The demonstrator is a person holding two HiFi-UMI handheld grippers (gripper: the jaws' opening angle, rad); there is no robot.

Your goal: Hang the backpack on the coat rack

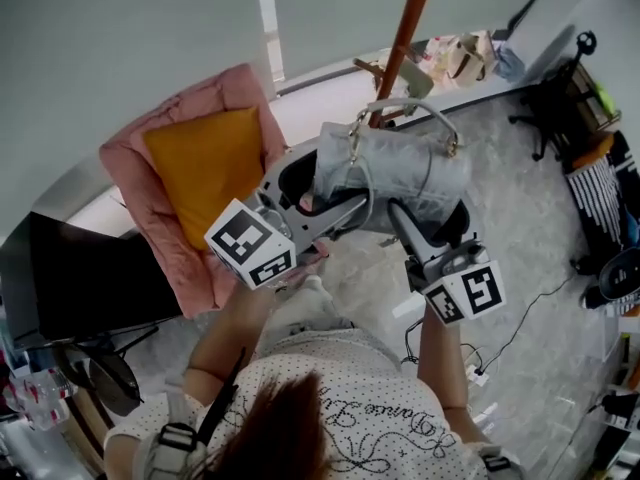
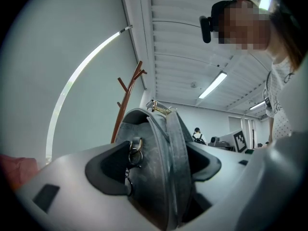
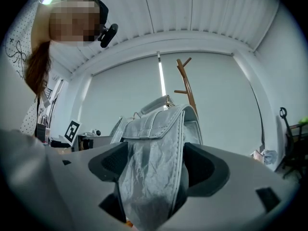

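Note:
A grey backpack (image 1: 400, 173) with gold rings and a top handle (image 1: 420, 108) hangs in the air between my two grippers. My left gripper (image 1: 325, 203) is shut on its left side; in the left gripper view the backpack (image 2: 154, 172) fills the gap between the dark pads. My right gripper (image 1: 405, 218) is shut on its right side, where crinkled grey fabric (image 3: 151, 177) sits between the pads. The brown wooden coat rack (image 1: 405, 38) stands just beyond the backpack; its forked pegs (image 2: 132, 83) (image 3: 185, 83) rise above and behind the backpack in both gripper views.
A pink chair with an orange cushion (image 1: 205, 173) stands to the left. A dark desk (image 1: 90, 278) is at lower left. Bags (image 1: 455, 58) lie by the wall behind the rack, and office chairs (image 1: 560, 113) and cables (image 1: 520, 328) are on the right.

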